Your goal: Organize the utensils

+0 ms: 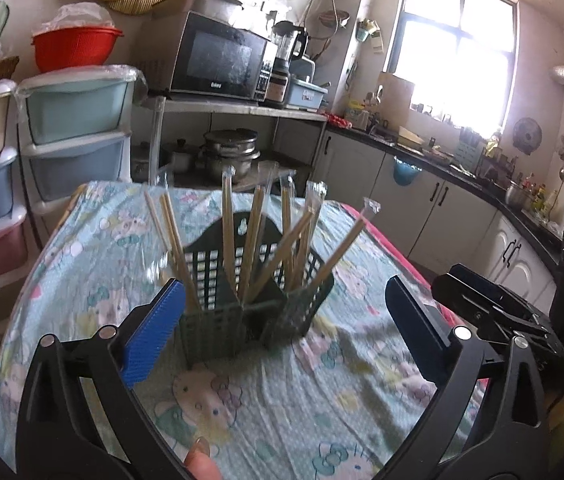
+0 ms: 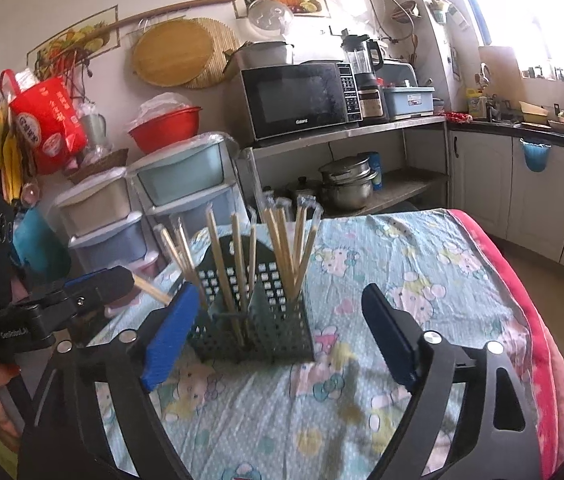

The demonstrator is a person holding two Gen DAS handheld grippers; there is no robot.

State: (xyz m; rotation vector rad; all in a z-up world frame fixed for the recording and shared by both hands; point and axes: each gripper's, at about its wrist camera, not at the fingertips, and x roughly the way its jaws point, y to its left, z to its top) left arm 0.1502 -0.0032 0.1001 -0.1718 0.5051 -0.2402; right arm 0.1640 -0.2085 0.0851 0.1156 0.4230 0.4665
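A dark green perforated utensil basket (image 1: 238,320) (image 2: 258,332) with two compartments stands on the table. Several wrapped wooden chopsticks (image 1: 256,236) (image 2: 282,248) stand in it, fanned out at different tilts. My left gripper (image 1: 284,286) is open in front of the basket, with its blue pads (image 1: 150,340) wide on either side and nothing pressed between them. My right gripper (image 2: 280,292) is open too, just short of the basket. One chopstick (image 2: 150,290) leans out leftward towards the left tool's black body (image 2: 82,292). I cannot tell whether they touch.
The table wears a light blue cartoon-print cloth (image 1: 266,408) (image 2: 402,264) with a red border (image 2: 534,320) on the right. Stacked plastic drawers (image 1: 74,128) stand at the left. A microwave (image 2: 302,100) sits on a metal shelf behind the table, and kitchen cabinets (image 1: 422,208) run along the right.
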